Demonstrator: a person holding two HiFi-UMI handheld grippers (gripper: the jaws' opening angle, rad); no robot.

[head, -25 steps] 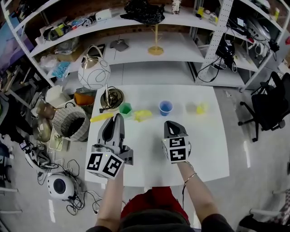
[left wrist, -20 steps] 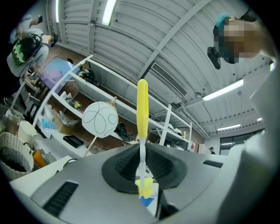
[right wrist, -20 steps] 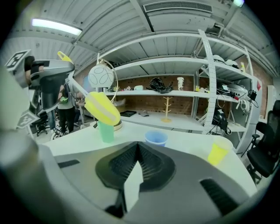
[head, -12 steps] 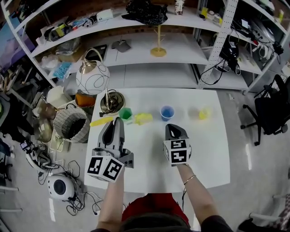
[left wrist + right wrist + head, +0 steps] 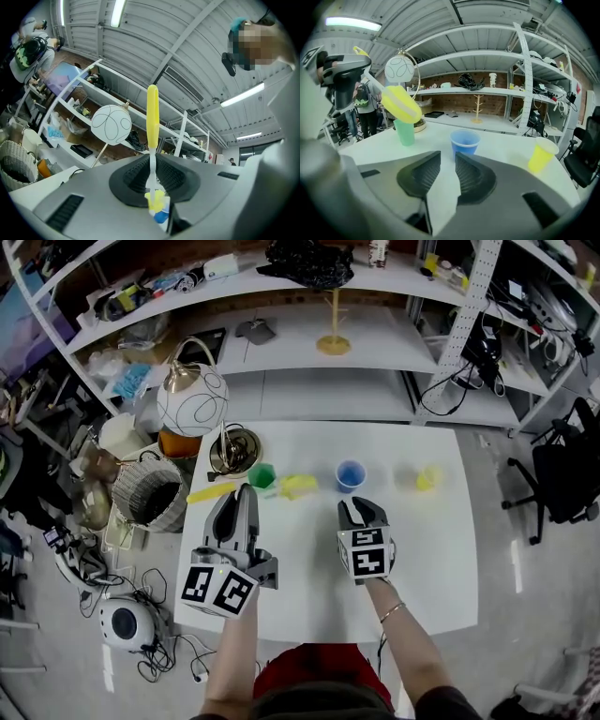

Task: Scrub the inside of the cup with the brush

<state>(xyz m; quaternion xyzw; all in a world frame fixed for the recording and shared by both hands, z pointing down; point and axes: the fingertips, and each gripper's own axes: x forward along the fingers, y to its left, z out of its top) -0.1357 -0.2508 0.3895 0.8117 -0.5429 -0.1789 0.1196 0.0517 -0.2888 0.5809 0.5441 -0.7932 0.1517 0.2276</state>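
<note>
bright even light from ceiling tubes point(image 5: 351, 22); strong fisheye bending at edges; faint shadows.

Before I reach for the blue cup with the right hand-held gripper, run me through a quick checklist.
1. Grip on the brush: ok, the left hand-held gripper is shut on its thin white neck.
2. The right hand-held gripper free: ok, its jaws have just been opening and nothing is between them.
3. The blue cup upright, mouth up: ok.
4. Cup lined up: ok, it stands straight ahead of the right jaws.
5. Neighbours out of the way: ok, the green cup and the yellow cup stand apart from it.
6. Cup empty inside: cannot tell.
</note>
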